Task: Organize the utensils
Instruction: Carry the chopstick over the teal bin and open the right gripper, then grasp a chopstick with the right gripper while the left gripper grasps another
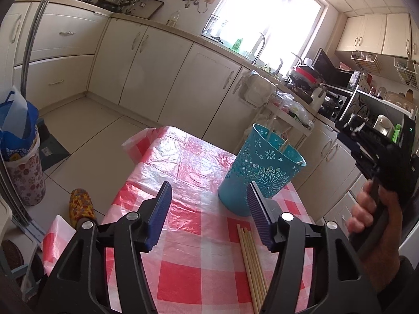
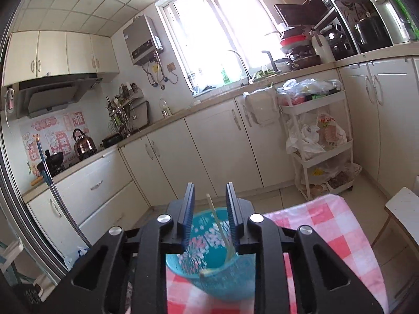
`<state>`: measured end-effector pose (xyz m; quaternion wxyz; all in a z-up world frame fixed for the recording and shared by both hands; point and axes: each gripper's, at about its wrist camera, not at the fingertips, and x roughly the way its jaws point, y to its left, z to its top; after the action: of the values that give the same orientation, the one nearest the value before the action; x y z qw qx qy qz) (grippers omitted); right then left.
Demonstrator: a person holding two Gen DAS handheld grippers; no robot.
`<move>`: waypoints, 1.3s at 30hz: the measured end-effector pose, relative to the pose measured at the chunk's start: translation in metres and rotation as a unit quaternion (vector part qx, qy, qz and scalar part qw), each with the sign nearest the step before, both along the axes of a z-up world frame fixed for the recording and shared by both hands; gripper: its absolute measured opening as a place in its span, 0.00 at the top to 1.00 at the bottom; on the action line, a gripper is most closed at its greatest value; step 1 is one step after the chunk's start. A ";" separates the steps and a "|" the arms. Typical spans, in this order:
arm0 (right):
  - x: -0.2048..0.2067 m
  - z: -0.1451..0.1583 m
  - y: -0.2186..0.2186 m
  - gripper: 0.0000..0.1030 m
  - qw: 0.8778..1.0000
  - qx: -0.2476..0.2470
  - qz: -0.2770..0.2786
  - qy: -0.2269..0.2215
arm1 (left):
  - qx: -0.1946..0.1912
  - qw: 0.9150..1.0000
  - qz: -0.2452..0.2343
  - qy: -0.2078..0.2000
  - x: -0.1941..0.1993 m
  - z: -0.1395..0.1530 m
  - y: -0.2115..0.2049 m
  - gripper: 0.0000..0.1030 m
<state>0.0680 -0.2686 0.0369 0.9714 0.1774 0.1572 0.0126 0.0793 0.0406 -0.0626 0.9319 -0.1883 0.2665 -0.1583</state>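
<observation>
Chopsticks [image 1: 252,264] lie on the table [image 1: 183,172] between the wide-open, empty left hand-held gripper [image 1: 209,214]; right hand-held gripper [image 2: 210,217], half-open and empty, hovers above the bin [image 1: 258,167].

A red-and-white checked tablecloth [image 1: 199,269] is spread over the table, cream cabinets [image 2: 217,144] are ranged along the walls, a kettle [image 2: 83,143] is set on the stove, and a white trolley [image 2: 318,146] is stacked with bags.
</observation>
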 end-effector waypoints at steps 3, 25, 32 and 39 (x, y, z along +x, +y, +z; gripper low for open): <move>-0.015 -0.046 0.014 0.70 0.995 -0.032 0.024 0.090 | 0.012 1.000 -0.012 0.013 -0.005 -0.001 -0.007 0.44; -0.004 -0.164 0.057 0.77 0.954 -0.100 0.088 0.270 | 0.057 0.994 -0.049 0.073 -0.015 -0.021 -0.042 0.41; -0.003 -0.166 0.053 0.86 0.947 -0.126 0.091 0.281 | 0.074 0.992 -0.070 0.079 -0.009 -0.023 -0.057 0.41; -0.009 -0.165 0.038 0.93 0.940 -0.149 0.107 0.288 | 0.134 0.977 -0.118 0.118 0.025 -0.040 -0.102 0.41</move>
<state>0.0593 -0.2310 -0.1278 0.8927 0.0093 0.4487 0.0409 0.1045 -0.0616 -0.1028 0.8854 -0.0469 0.4138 -0.2065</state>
